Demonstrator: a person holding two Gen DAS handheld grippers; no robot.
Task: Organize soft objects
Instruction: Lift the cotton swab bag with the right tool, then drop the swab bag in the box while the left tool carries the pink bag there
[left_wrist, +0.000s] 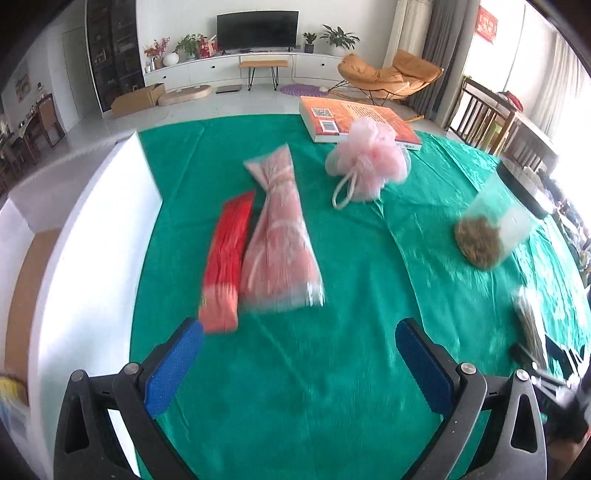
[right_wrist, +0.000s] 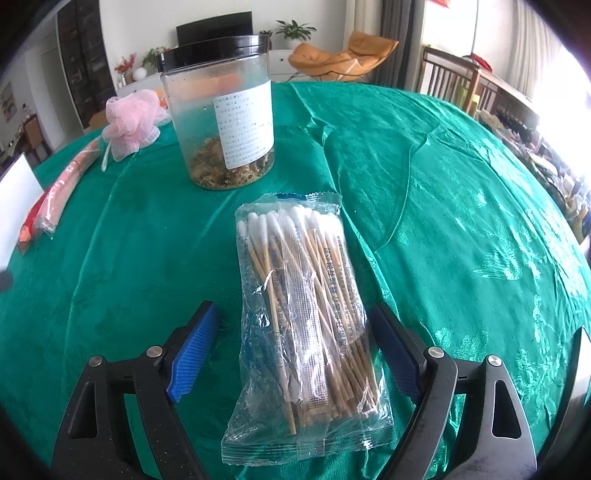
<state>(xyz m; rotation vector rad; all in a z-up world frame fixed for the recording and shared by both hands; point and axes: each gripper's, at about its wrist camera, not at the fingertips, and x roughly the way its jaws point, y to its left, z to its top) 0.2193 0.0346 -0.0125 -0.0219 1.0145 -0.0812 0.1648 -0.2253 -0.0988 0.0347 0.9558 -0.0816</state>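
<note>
On the green tablecloth (left_wrist: 295, 387) lie a red folded cloth (left_wrist: 225, 266), a pink towel in a clear bag (left_wrist: 280, 240) and a pink mesh bath pouf (left_wrist: 369, 158). My left gripper (left_wrist: 299, 328) hovers open just short of the red cloth and the bagged towel, with nothing between its blue pads. In the right wrist view a clear pack of cotton swabs (right_wrist: 303, 314) lies flat on the cloth between the fingers of my right gripper (right_wrist: 295, 312). That gripper stands wide open; its left pad is clear of the pack and its right pad is close beside the pack's edge.
A white box (left_wrist: 92, 240) stands along the table's left side. A plastic jar with a black lid (right_wrist: 221, 122) stands beyond the swab pack, with the pouf (right_wrist: 129, 118) to its left. An orange book (left_wrist: 354, 118) lies at the far edge.
</note>
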